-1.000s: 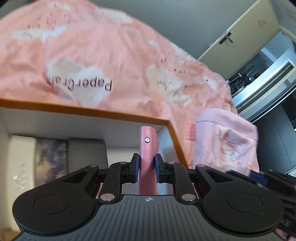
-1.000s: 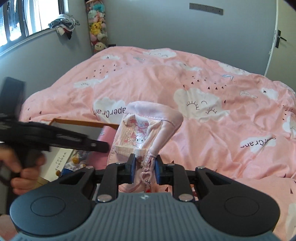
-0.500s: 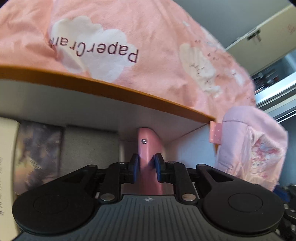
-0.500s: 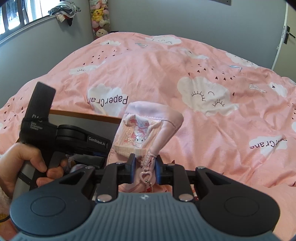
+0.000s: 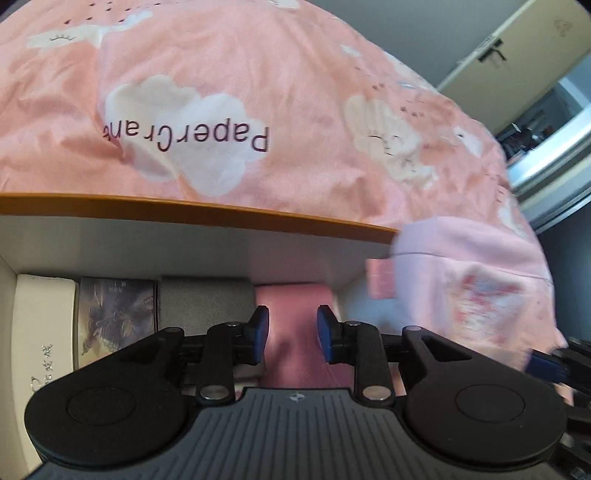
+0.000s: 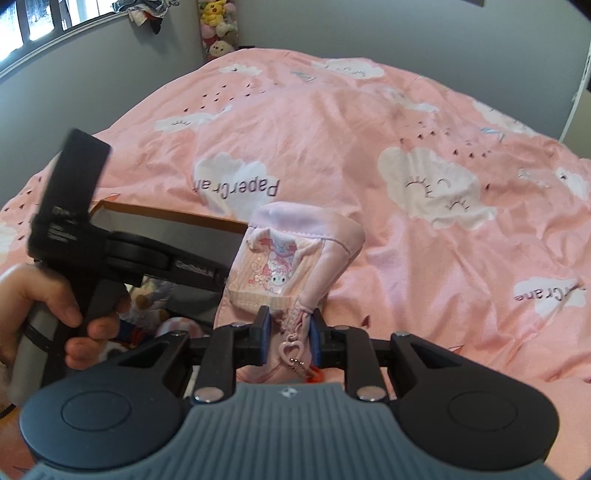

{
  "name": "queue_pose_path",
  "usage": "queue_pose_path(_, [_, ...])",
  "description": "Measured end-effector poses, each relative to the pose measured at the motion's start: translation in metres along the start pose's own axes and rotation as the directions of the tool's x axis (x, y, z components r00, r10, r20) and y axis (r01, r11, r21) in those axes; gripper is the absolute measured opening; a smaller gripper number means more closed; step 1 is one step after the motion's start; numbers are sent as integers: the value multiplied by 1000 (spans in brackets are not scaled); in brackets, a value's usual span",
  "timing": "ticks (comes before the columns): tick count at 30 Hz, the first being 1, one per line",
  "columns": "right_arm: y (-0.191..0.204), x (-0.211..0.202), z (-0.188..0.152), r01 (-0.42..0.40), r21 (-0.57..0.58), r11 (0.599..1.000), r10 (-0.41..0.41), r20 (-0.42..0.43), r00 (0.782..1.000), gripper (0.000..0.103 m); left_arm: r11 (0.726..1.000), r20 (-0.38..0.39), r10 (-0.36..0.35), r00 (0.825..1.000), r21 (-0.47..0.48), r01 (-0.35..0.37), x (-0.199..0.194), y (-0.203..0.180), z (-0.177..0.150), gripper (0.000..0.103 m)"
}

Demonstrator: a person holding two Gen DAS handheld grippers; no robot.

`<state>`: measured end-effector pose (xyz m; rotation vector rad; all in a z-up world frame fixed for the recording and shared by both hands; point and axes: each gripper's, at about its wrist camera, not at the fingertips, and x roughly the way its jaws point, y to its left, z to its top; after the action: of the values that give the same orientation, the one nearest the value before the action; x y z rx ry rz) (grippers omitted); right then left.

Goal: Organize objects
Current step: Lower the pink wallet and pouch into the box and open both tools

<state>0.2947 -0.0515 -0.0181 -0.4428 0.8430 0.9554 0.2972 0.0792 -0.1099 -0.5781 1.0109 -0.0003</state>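
Note:
In the left wrist view my left gripper point(image 5: 290, 334) is open above a pink flat case point(image 5: 295, 314) that lies in the white drawer point(image 5: 184, 243) with an orange rim, next to a grey box point(image 5: 207, 302). The pink cartoon pouch point(image 5: 476, 291) hangs at the right. In the right wrist view my right gripper point(image 6: 290, 338) is shut on the pink pouch point(image 6: 291, 266) near its zipper, with a heart charm point(image 6: 290, 347) dangling. The left gripper's body point(image 6: 122, 254) and the hand holding it are at the left over the drawer.
A pink duvet point(image 6: 369, 129) with cloud prints covers the bed behind the drawer. In the drawer lie a white box point(image 5: 40, 325) and a dark picture box point(image 5: 114, 314). Plush toys point(image 6: 218, 33) hang in the far corner. A cream door point(image 5: 517, 48) stands at the right.
My left gripper has opened and let go of the pink case, which now lies flat in the drawer. The right gripper still holds the pouch and has come closer to the drawer.

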Motion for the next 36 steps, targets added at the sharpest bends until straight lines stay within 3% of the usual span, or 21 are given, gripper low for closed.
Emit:
queue_pose_path(8, [23,26,6,-70,-35,997,66,-119,991,22,997,121,59,991,42,-65,-45,3,-5,31])
queue_pose_path(12, [27,50,12,-65,-33,997,57,-196,979,22,993,152,79,985,77,-91,-61,2,-16,31])
queue_pose_path(19, [19,81,27,-35,-21,999,28,-295,955,23,999,148,31,989,37,-36,-66,13,-35,31])
queue_pose_path(23, [26,95,23,-6,-100,995,-27,-329,944,26,999,124,12,992,33,-16,-62,17,-42,31])
queue_pose_path(31, [40,88,18,61,-265,962,-132,-259,957,41,999,111,20,994,23,-22,-60,22,-53,31])
queue_pose_path(36, [46,73,14,47,-350,935,-134,-227,965,45,999,119,31,992,33,-35,-60,18,-57,31])
